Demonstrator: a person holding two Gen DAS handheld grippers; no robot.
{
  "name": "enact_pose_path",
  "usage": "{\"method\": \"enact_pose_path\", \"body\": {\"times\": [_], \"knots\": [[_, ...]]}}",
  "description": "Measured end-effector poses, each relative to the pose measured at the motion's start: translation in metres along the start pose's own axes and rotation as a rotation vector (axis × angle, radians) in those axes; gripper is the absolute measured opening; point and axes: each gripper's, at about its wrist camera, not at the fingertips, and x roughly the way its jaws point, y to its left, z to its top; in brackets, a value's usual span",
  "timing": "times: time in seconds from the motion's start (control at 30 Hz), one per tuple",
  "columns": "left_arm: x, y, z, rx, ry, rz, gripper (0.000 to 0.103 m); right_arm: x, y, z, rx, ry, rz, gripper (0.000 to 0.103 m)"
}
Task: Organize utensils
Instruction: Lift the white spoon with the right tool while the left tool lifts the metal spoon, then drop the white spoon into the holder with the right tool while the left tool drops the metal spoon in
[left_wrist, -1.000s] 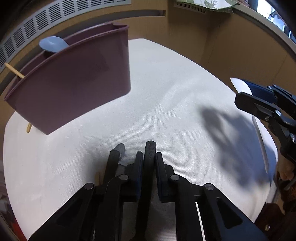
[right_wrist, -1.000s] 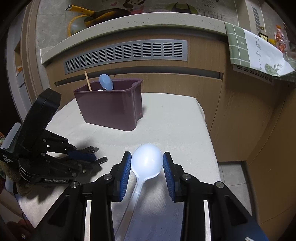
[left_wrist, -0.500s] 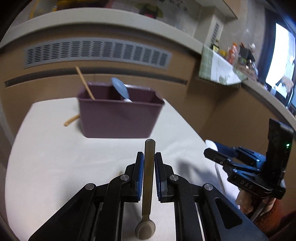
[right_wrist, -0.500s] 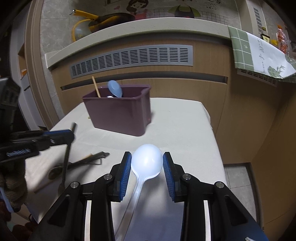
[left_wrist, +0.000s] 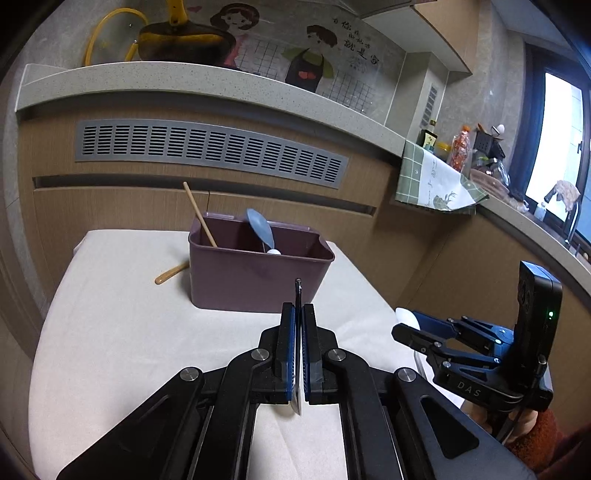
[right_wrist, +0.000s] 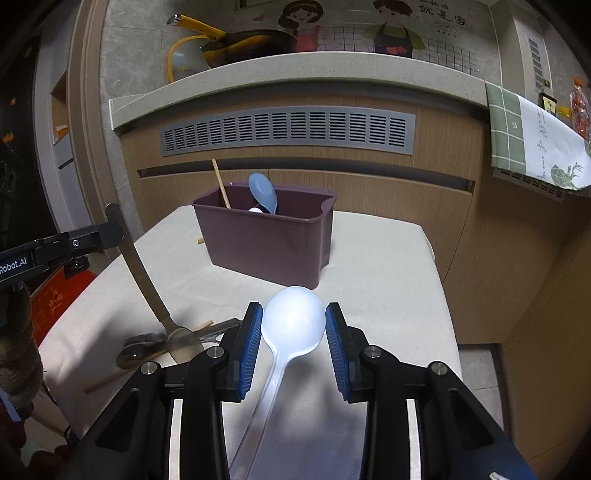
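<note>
A purple utensil bin (left_wrist: 255, 275) (right_wrist: 266, 240) stands at the far end of the white table and holds a blue spoon (left_wrist: 260, 229) and a wooden stick (left_wrist: 199, 214). My left gripper (left_wrist: 298, 317) is shut on a metal spoon (right_wrist: 147, 280) by its handle, seen edge-on, raised in front of the bin. In the right wrist view that spoon hangs bowl-down over the table's left side. My right gripper (right_wrist: 293, 325) is shut on a white plastic spoon (right_wrist: 291, 321), bowl forward, above the table's near right part; it also shows in the left wrist view (left_wrist: 410, 326).
A wooden spoon (left_wrist: 171, 275) lies left of the bin. Several utensils (right_wrist: 155, 343), among them a round-wheeled tool and a wooden stick, lie on the table's near left. A wooden counter front with a grey vent (right_wrist: 288, 129) rises behind the table. The table's right edge drops to the floor (right_wrist: 476, 365).
My left gripper lifted the metal spoon off the table and levelled out toward the bin; the spoon turned edge-on. My right gripper moved a little closer to the bin with the white spoon.
</note>
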Motion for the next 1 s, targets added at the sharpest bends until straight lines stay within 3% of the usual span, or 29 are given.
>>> {"method": "enact_pose_path", "body": {"times": [0.3, 0.4, 0.53, 0.63, 0.73, 0.8, 1.0], "knots": [[-0.006, -0.001, 0.013, 0.016, -0.037, 0.022, 0.003, 0.0, 0.002, 0.005, 0.003, 0.001, 0.006, 0.031], [-0.015, -0.007, 0.04, 0.062, -0.107, 0.052, 0.003, -0.001, 0.002, 0.017, 0.003, -0.024, 0.006, 0.031], [-0.03, -0.014, 0.103, 0.137, -0.259, 0.094, 0.003, -0.027, 0.003, 0.081, -0.026, -0.212, 0.041, 0.031], [-0.025, -0.006, 0.14, 0.119, -0.315, 0.11, 0.003, -0.035, 0.001, 0.135, -0.027, -0.346, 0.108, 0.031], [-0.01, 0.007, 0.155, 0.104, -0.332, 0.126, 0.003, -0.017, -0.005, 0.162, 0.005, -0.413, 0.162, 0.032], [0.004, 0.018, 0.158, 0.088, -0.308, 0.129, 0.003, 0.003, -0.009, 0.165, 0.018, -0.462, 0.125, 0.032], [0.049, 0.05, 0.148, 0.033, -0.222, 0.102, 0.003, 0.078, -0.015, 0.162, -0.03, -0.392, -0.001, 0.032]]}}
